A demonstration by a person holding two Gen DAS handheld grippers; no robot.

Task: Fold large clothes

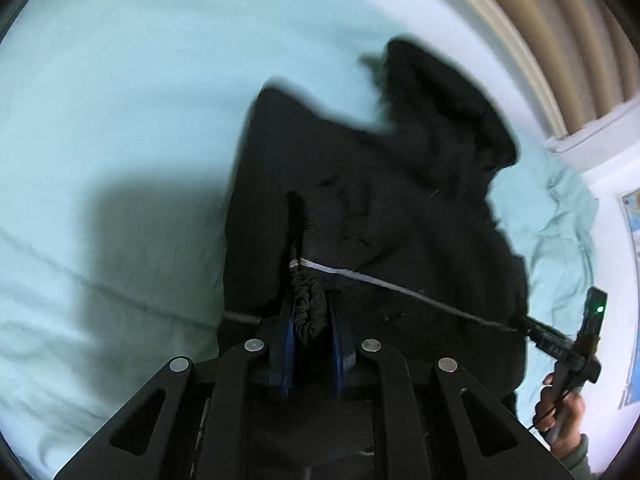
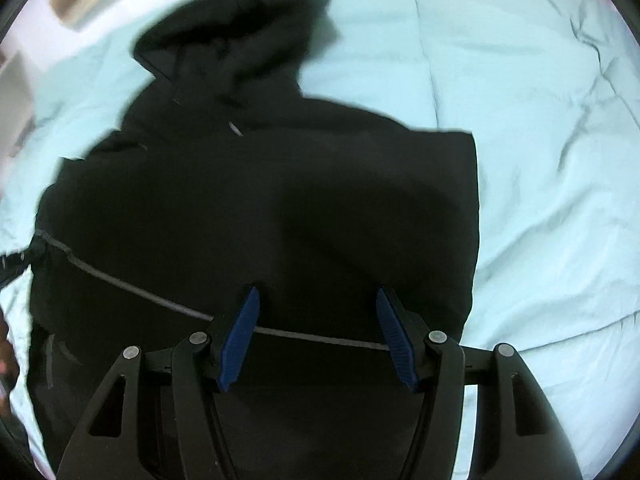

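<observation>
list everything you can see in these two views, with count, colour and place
hooded jacket: one, black, spread on the bed, hood at the far end
cord: one, grey-white, across the jacket's lower part
bed sheet: one, pale turquoise, under the jacket
curtain: one, beige, beyond the bed
left tongs: black, blue pads, shut on a bunched fold of jacket
right tongs: black, blue pads, open above the cord
hand: one, gripping the right tool's handle

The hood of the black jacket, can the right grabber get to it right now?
Probably yes. The hood lies uncovered on the light blue bedsheet, beyond the open right gripper, which holds nothing. Only the jacket's own body lies between, so it must reach across.
</observation>
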